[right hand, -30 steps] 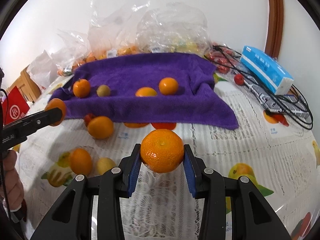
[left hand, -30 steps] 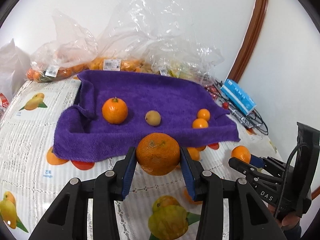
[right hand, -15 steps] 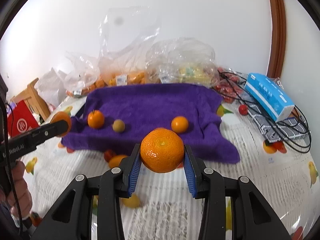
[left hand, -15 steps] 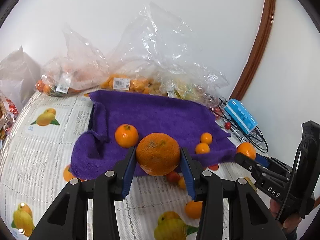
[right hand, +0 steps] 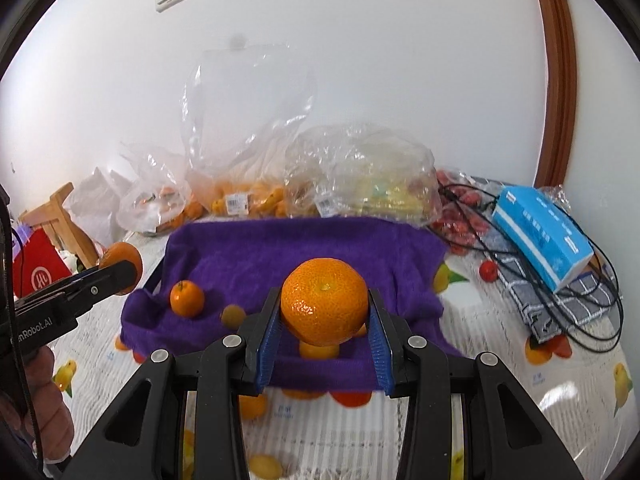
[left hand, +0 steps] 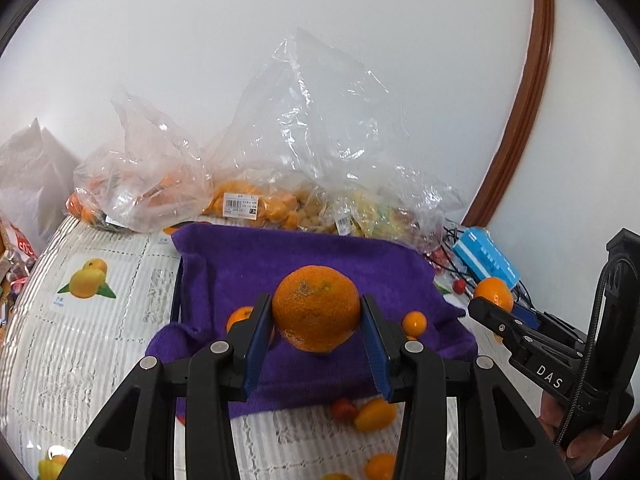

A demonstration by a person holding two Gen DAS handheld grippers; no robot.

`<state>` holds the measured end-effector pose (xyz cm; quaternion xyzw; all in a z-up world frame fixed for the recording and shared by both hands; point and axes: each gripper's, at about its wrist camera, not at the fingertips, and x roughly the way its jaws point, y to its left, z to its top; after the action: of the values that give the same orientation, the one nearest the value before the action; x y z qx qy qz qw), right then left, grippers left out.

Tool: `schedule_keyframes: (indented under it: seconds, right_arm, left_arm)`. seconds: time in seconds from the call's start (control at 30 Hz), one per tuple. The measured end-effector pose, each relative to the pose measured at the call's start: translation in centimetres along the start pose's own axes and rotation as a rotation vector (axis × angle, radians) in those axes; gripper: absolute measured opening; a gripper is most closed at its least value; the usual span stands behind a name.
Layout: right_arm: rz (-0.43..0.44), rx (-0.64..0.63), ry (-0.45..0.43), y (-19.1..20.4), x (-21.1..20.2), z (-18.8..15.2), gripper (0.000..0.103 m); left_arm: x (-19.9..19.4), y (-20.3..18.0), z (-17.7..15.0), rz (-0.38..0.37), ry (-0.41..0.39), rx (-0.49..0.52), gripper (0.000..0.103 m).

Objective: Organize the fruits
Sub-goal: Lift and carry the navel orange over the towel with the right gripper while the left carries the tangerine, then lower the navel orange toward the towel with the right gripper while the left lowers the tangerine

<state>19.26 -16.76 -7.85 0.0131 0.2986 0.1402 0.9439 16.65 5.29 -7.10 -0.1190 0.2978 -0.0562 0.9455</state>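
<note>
Since the earlier frames both grippers have risen: the purple towel and the fruit on it sit lower and smaller in each view, and more white wall shows above the bags.

Left gripper clamped on a large mandarin, blue pads pressed to its two sides, fruit held in the air above the towel's near half. Right gripper likewise gripping a second mandarin, stem dimple facing the camera, also above the towel. Each gripper shows in the other's view: the right one at the right edge of the left view, the left one at the left edge of the right view, each with its orange fruit at the tip.

On the towel: a small orange at the left, a dull yellow-brown round fruit beside it, and a tiny orange fruit near the right edge. Loose fruit lies on the fruit-print tablecloth in front of the towel's near hem.

Behind the towel, clear plastic bags of fruit against the wall. To the right, a blue box on a checked cloth, with black cables draped over it.

A hand grips the left gripper's handle.
</note>
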Motion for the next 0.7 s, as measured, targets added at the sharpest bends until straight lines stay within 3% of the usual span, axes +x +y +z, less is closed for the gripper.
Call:
schedule_keyframes:
  seconds: [0.3,0.5,0.7]
  right_arm:
    - [0.029,0.003,-0.043,0.2,1.3,2.5,0.040]
    - [0.077,0.011,-0.035,-0.3,3.0,1.2,0.040]
    - [0.049,0.032,0.012,-1.6,4.6,0.5,0.040]
  left_arm:
    - [1.9,0.3,1.5,0.029,-0.026,0.003,0.041]
    - [4.3,1.1,0.0,0.019,0.029,-0.011,0.041]
    - [5.1,1.4,-0.7,-0.002,0.057,-0.021,0.041]
